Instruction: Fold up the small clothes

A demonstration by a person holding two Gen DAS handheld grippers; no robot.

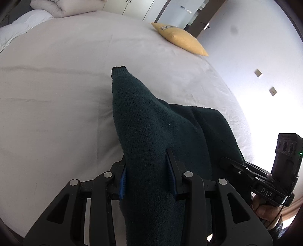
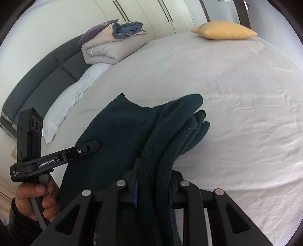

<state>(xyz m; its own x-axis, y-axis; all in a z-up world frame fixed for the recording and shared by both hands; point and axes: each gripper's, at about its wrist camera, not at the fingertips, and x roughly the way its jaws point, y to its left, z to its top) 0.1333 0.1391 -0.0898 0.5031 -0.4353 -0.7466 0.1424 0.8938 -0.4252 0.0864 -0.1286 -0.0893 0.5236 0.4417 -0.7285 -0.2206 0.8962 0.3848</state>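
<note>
A dark green knit sweater (image 1: 144, 117) hangs bunched above the bed's pale sheet (image 1: 56, 113), held up between both grippers. My left gripper (image 1: 146, 159) is shut on a thick fold of it, and a sleeve with its cuff sticks out ahead of the jaws. In the right wrist view my right gripper (image 2: 155, 170) is shut on another bunched part of the sweater (image 2: 117, 132), with folded layers drooping toward the sheet (image 2: 236, 113). Each gripper's fingers (image 2: 94, 144) show beside the cloth in the other view; the right one's fingers (image 1: 229, 162) lie at the sweater's right edge.
A yellow cushion (image 1: 181, 38) (image 2: 225, 30) lies at the bed's far corner. A folded duvet (image 2: 113, 45) and a white pillow (image 2: 72, 98) lie along the grey headboard (image 2: 37, 79). Wardrobe doors (image 2: 151, 15) stand behind. A person's hand (image 2: 36, 195) grips the left handle.
</note>
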